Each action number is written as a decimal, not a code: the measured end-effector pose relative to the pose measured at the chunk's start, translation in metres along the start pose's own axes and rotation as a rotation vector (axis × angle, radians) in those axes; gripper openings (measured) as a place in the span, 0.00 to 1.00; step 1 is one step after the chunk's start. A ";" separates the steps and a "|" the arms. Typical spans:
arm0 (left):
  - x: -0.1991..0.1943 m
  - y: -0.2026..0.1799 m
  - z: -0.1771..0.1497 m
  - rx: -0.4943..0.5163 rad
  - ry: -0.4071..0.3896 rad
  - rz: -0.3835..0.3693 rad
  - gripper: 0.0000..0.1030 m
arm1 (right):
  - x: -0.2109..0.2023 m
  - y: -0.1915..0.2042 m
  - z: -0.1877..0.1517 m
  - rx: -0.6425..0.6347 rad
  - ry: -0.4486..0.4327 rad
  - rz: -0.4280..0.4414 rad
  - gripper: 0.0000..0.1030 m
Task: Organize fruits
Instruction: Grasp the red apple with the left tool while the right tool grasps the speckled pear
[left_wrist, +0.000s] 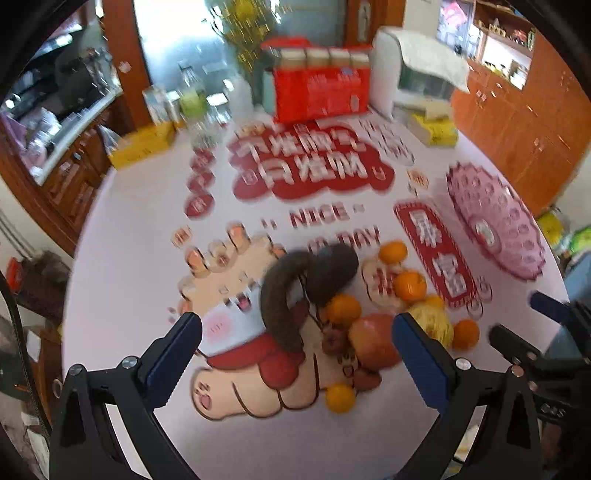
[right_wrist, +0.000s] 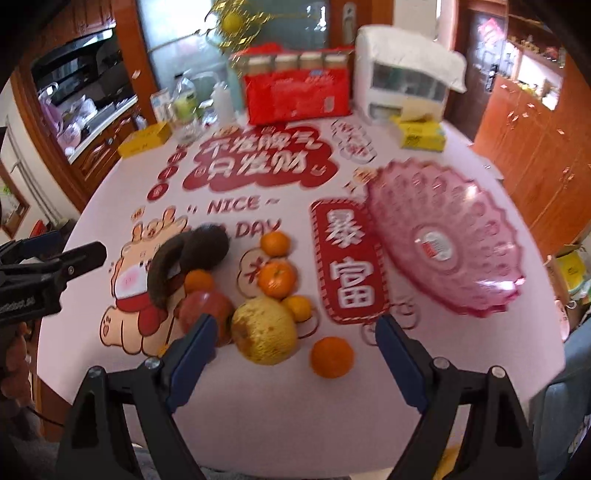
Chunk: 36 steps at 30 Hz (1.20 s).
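Both wide open, empty. Nearest the right tool (right_wrist: 291, 350): yellow pear (right_wrist: 264, 330), just ahead between its fingers; pink bowl (right_wrist: 443, 236) ahead-right. Left tool (left_wrist: 297, 341) faces the apple (left_wrist: 373, 341).

Both wrist views over shared fruit pile (left_wrist: 369, 325)

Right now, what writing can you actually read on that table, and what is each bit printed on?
"NICE ~" and "DAY": tablecloth, above the fruit.
"不发脾气 只发财": red cloud print.
"暴富": red panel print.
Red box, yellow boxes, pink bowl sticker: too blurred to read.
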<state>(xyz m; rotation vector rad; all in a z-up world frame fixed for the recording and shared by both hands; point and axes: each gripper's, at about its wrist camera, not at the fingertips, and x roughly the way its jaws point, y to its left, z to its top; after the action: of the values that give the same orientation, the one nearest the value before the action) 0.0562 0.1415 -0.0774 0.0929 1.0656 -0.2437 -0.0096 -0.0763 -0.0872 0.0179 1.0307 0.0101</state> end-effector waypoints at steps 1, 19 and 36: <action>0.008 0.000 -0.004 0.005 0.029 -0.030 0.99 | 0.007 0.002 -0.002 -0.006 0.009 0.014 0.85; 0.093 -0.041 -0.024 -0.045 0.308 -0.196 0.65 | 0.092 0.001 -0.016 -0.213 0.163 0.180 0.69; 0.127 -0.058 -0.017 -0.244 0.391 -0.170 0.57 | 0.105 0.004 -0.021 -0.334 0.183 0.320 0.62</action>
<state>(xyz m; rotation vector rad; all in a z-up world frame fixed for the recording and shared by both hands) 0.0863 0.0693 -0.1943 -0.1773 1.4868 -0.2531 0.0269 -0.0705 -0.1880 -0.1236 1.1892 0.4822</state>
